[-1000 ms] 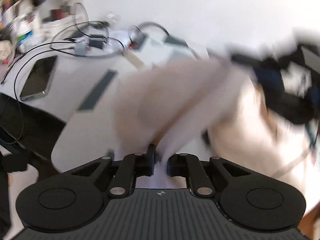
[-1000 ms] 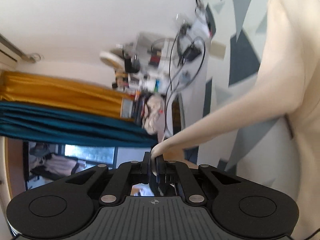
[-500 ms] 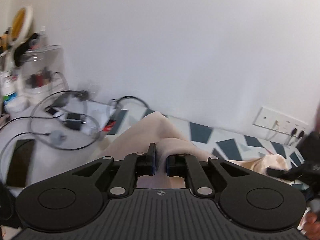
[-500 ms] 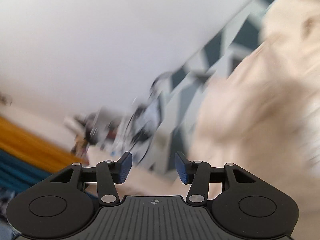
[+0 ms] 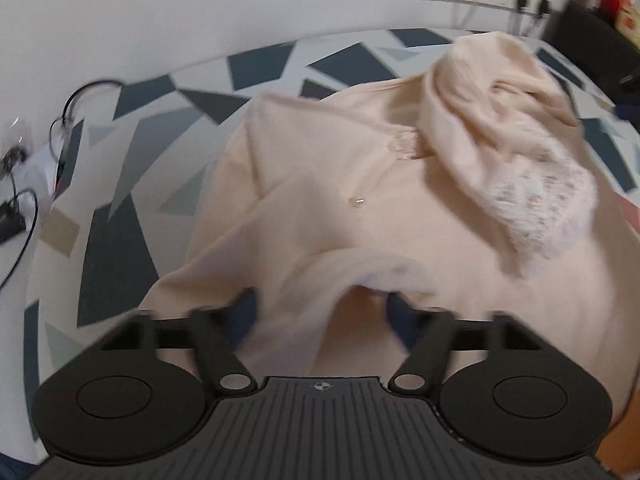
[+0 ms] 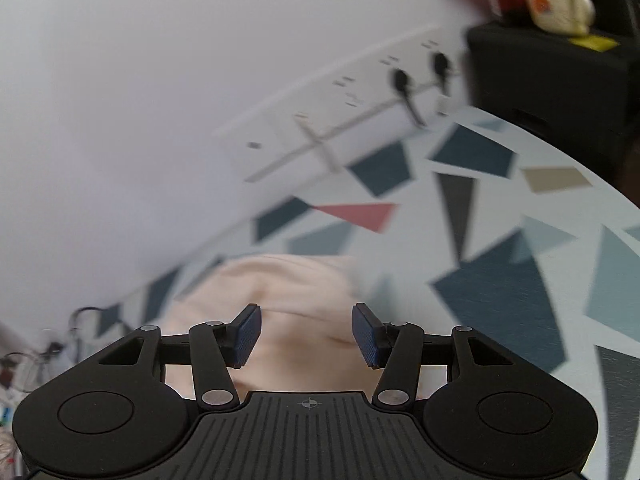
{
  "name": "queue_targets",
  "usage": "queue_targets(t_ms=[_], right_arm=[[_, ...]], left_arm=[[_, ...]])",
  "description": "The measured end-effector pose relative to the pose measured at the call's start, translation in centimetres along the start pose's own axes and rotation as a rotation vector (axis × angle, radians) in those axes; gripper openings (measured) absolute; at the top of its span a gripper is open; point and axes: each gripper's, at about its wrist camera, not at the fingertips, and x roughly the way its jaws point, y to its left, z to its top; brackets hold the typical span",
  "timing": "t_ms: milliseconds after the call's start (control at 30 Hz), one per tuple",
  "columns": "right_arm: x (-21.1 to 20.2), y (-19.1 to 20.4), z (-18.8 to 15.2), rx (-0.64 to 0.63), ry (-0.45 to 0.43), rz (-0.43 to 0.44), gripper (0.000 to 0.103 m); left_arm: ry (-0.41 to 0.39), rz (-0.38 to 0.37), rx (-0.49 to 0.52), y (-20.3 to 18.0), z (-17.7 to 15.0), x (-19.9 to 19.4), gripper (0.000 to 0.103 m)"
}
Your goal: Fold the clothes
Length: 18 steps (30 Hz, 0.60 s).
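Both grippers stand wide open, gripping nothing: left gripper, right gripper. The peach hoodie fills frame centre on the patterned table.

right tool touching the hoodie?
Apart. Right wrist view: right tool is open, both pads bare, and the hoodie lies beyond them with nothing pinched.

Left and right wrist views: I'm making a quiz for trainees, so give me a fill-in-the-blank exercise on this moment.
1. The cream hoodie lies on a tablecloth printed with ____ shapes.
2. The left gripper has its jaws ____.
3. The right gripper grips ____.
4. The power strip sits against the ____.

Missing words: geometric; open; nothing; wall
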Motion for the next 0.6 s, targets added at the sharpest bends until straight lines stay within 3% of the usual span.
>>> queue_targets(t_ms=[133, 267, 333, 433, 500, 600], right_arm=[[2.5, -2.7, -0.5, 0.054, 0.061, -0.025, 0.049], [4.9, -0.7, 0.7, -0.100, 0.065, -0.038, 0.049], [5.9, 1.3, 1.6, -0.200, 0.047, -0.004, 0.060], [7.9, 4.4, 2.6, -0.346, 0.014, 0.014, 0.076], [10.2, 6.4, 3.0, -0.401, 0.053, 0.002, 0.083], [13.5, 7.5, 2.7, -0.440, 0.106, -0.026, 0.080]], left_arm=[[0.059, -0.066, -0.002, 0.7, 0.4, -2.4, 0.082], [0.028, -0.023, -0.036, 2.1, 1.8, -4.0, 0.082], [0.003, -0.019, -0.078, 2.8, 3.2, -4.1, 0.082], [-0.023, 0.044, -0.129, 3.1, 5.3, -3.6, 0.087], [-0.041, 0.089, -0.145, 3.2, 6.7, -3.1, 0.087], [-0.036, 0.177, -0.123, 3.4, 8.7, -1.1, 0.088]])
